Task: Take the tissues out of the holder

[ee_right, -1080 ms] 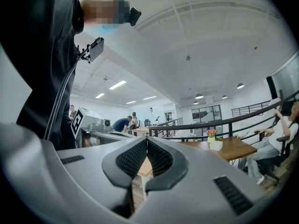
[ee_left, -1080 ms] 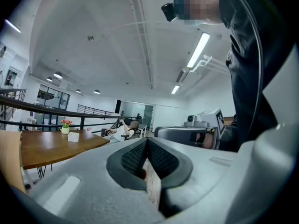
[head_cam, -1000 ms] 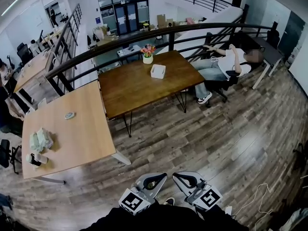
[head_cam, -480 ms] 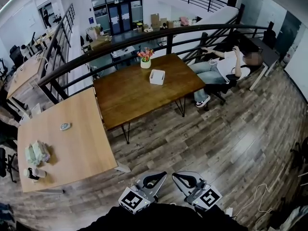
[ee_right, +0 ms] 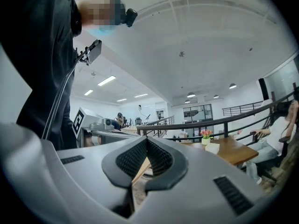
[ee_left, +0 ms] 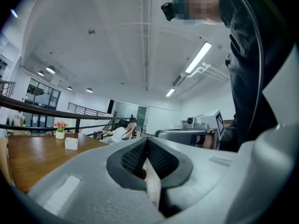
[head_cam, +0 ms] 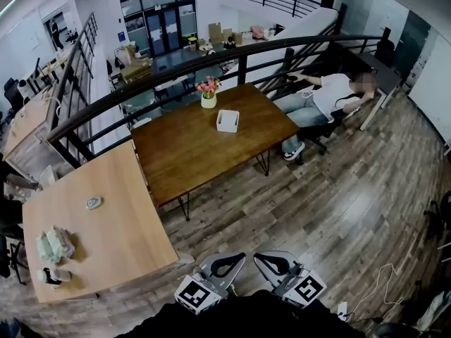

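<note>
The tissue holder (head_cam: 227, 121) is a white box on the far dark table (head_cam: 184, 153), near the flower vase (head_cam: 208, 101), with its top facing up. Its long axis and tissues are too small to resolve. The left gripper (head_cam: 224, 265) and right gripper (head_cam: 273, 263) are at the near edge, with jaws closed and empty.

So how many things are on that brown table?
2: a white square tissue box on the dark brown wooden table, and a white pot of pink flowers at its far edge. Nothing looks hidden.

Side by side, left gripper (head_cam: 231, 262) and right gripper (head_cam: 268, 262) point level, jaws together
</note>
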{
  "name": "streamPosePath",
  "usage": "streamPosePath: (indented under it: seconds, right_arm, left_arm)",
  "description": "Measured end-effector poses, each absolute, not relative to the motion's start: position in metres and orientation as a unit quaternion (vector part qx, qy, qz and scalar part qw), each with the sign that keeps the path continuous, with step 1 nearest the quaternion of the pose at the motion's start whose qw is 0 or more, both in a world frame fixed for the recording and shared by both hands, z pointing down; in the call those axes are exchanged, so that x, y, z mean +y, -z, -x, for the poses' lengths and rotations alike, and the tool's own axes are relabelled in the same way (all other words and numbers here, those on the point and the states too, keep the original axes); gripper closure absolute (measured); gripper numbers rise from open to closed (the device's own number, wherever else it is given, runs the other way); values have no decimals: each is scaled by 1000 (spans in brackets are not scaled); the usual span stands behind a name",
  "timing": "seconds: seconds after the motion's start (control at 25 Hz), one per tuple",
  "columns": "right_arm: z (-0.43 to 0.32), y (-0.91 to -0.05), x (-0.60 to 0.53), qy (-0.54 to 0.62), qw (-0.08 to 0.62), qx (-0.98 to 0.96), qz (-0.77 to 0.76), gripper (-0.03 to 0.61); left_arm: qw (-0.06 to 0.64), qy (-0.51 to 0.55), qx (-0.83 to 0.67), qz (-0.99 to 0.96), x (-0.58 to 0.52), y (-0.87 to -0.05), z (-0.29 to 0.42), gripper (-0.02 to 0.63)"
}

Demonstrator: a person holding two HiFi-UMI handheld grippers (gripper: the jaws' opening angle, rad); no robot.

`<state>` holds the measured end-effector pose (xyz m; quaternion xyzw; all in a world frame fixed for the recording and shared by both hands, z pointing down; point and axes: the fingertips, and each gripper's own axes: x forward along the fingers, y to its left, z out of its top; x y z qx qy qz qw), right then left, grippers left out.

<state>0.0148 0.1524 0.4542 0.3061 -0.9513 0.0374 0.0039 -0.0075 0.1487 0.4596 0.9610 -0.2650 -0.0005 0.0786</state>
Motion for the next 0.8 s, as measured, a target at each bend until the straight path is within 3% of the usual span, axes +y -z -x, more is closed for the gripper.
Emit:
streamPosePath:
  seconds: [0.8]
  right_arm:
    - [-22,-455,64,-24,-4,-956,-292,574]
  left_arm:
    - [75,-7,-299,-951,65,-463,8,617]
